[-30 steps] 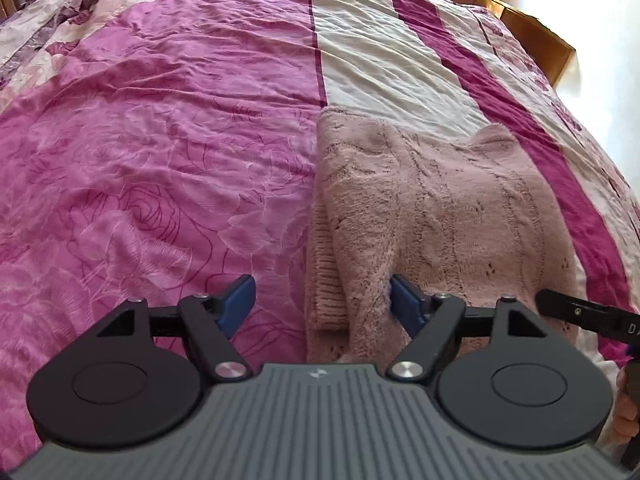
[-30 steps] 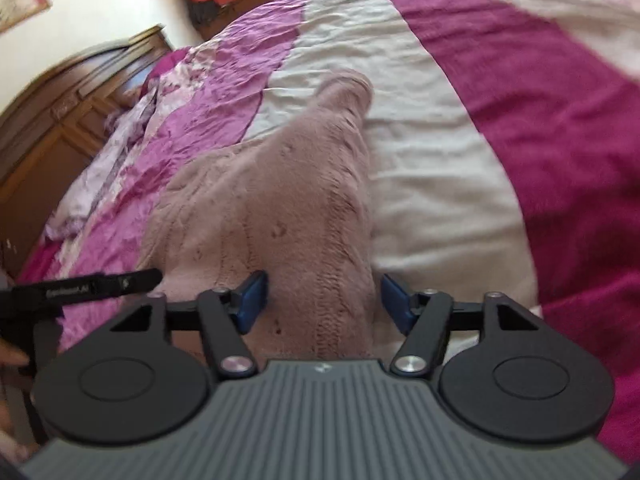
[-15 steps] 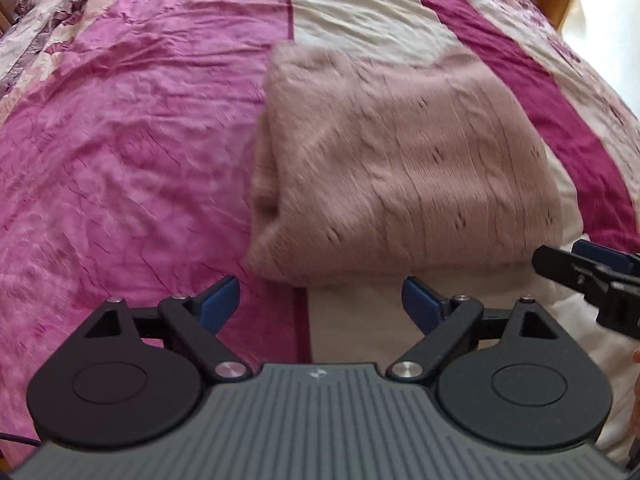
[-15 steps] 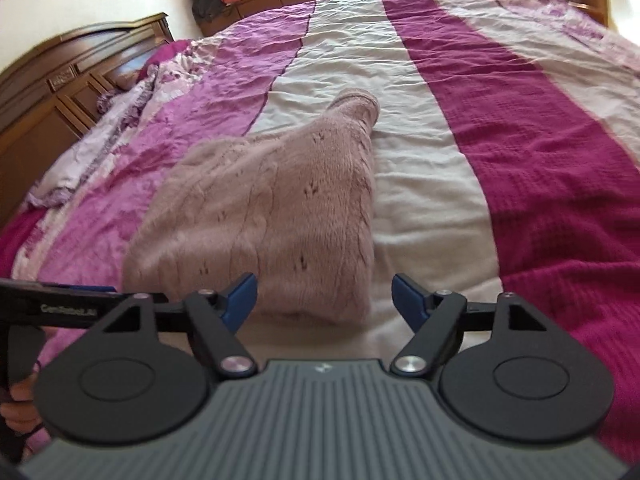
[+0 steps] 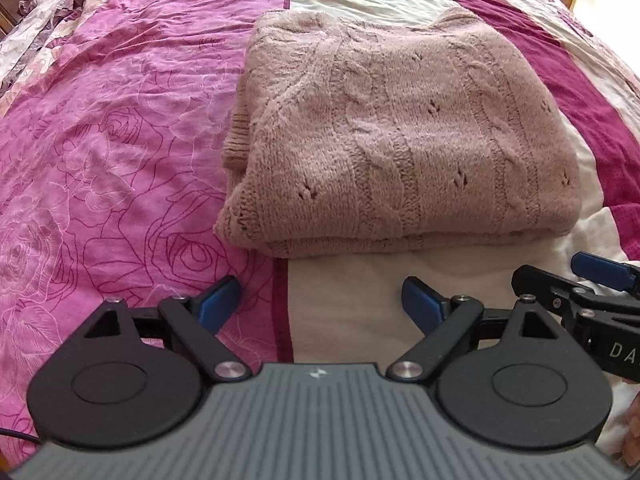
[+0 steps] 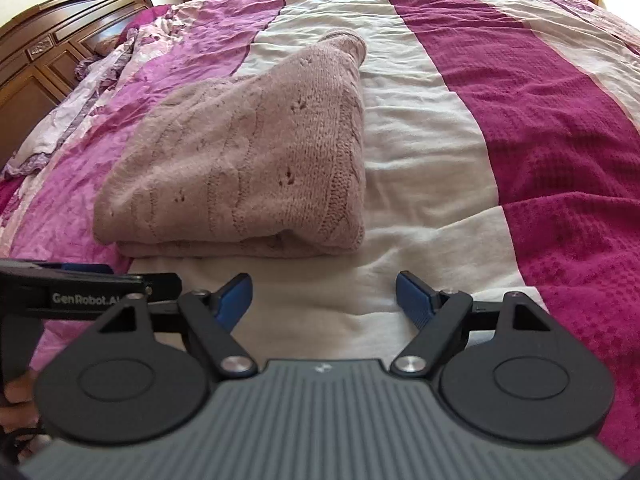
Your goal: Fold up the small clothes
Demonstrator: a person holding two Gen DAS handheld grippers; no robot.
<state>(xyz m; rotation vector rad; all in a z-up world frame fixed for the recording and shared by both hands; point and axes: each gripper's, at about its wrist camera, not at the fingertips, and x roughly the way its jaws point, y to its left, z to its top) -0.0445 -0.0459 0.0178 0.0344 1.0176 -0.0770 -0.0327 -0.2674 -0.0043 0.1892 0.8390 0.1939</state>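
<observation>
Striped pink, cream and magenta bedspread (image 5: 120, 128) covering whole bed. Folded pink knit sweater (image 5: 400, 136) lying flat across pink-cream seam. Left gripper (image 5: 322, 300) and right gripper (image 6: 324, 294) both spread wide, empty, just short of sweater's near edge.

The sweater (image 5: 400, 136) is fuzzy cable-knit wool; the bedspread (image 5: 120, 120) is crinkled cloth; the headboard (image 6: 48, 52) is glossy carved wood.

Both wrist views low, near, facing folded sweater (image 5: 400, 136) (image 6: 248, 168) from bed's (image 5: 120, 128) near side; sweater shared.
</observation>
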